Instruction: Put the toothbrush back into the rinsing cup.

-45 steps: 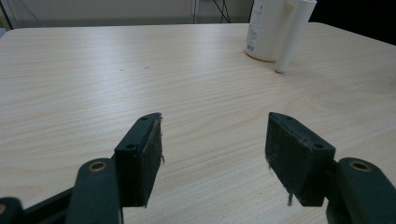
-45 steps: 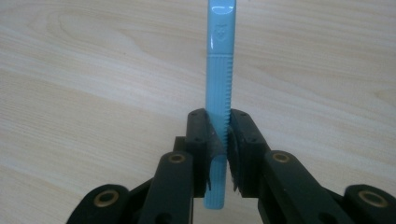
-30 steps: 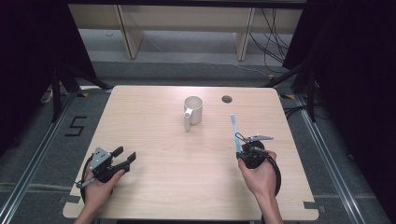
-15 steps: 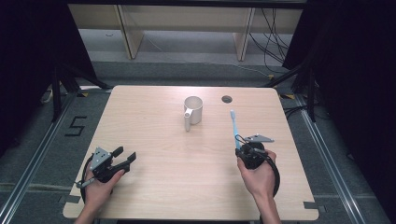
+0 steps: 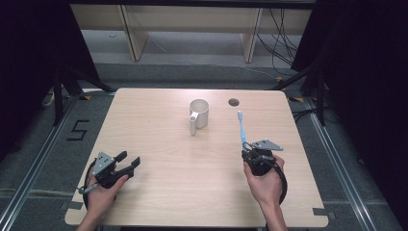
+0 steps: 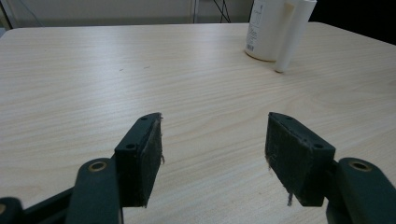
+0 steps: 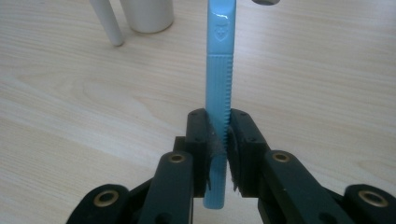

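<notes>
From the high view, the right gripper (image 5: 246,150) sits near the table's right edge with a light blue toothbrush (image 5: 241,126) sticking out of it, pointing away from the person, its white head close to a dark round hole (image 5: 234,102) in the table (image 5: 159,120). The right gripper view adds the detail: the jaws are clamped on the toothbrush (image 7: 217,70) low on its handle, beside the ridged grip section. A white mug (image 5: 198,113) stands upright left of the toothbrush, its handle toward the person; the left gripper view shows a printed label on the mug (image 6: 275,28). The left gripper (image 6: 212,147) is spread wide, nothing between its pads, near the table's left front corner. Compared with a second ago, both hands and the mug are unmoved.
</notes>
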### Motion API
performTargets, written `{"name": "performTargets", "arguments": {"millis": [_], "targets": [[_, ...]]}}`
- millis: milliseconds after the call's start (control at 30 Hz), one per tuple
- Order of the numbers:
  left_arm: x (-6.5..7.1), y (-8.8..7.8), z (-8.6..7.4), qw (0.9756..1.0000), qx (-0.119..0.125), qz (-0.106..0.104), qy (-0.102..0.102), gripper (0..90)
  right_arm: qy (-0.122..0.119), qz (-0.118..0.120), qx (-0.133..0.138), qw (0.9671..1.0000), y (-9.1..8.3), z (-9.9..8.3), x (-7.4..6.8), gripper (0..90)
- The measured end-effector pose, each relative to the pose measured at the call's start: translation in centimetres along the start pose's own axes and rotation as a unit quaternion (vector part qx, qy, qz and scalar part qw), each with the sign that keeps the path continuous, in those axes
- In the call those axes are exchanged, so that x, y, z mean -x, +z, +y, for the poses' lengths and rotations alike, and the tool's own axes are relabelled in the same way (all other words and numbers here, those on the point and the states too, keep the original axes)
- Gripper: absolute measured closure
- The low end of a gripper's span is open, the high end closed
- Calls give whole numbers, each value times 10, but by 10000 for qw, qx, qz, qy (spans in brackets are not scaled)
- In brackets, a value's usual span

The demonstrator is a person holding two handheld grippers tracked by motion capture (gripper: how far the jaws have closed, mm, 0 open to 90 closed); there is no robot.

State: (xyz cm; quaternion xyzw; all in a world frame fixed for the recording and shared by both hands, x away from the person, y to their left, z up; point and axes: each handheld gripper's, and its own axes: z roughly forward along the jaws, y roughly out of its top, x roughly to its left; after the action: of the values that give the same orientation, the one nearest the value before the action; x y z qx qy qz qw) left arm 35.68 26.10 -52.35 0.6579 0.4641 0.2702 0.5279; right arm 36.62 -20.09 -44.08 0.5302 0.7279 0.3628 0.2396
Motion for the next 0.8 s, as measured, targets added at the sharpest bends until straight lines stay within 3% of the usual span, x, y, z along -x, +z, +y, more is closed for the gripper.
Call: {"name": "performTargets", "arguments": {"millis": [133,167,233,367,400,433,533,800], "targets": [[0,0,0,10000,5,3,2,365,52,4,111,9999,0,-1,-3,795],[0,0,0,10000,11,-2,-10,364,-42,-66,160,9998,0,-1,-3,795],[0,0,0,10000,11,-4,-11,365,22,-55,196,9998,1,-2,-4,795],[0,-1,0,10000,-1,7,10,364,-95,-75,301,9995,1,-3,-5,795],[0,-1,0,10000,-43,31,16,364,16,-166,335,9993,1,-4,-8,795],[0,-1,0,10000,-22,15,18,365,-156,-116,332,9993,1,-3,-6,794],[0,0,0,10000,15,3,16,365,-39,-63,400,9992,1,-4,-8,795],[0,0,0,10000,14,0,14,365,-330,-174,692,9969,-1,-5,-11,794]]}}
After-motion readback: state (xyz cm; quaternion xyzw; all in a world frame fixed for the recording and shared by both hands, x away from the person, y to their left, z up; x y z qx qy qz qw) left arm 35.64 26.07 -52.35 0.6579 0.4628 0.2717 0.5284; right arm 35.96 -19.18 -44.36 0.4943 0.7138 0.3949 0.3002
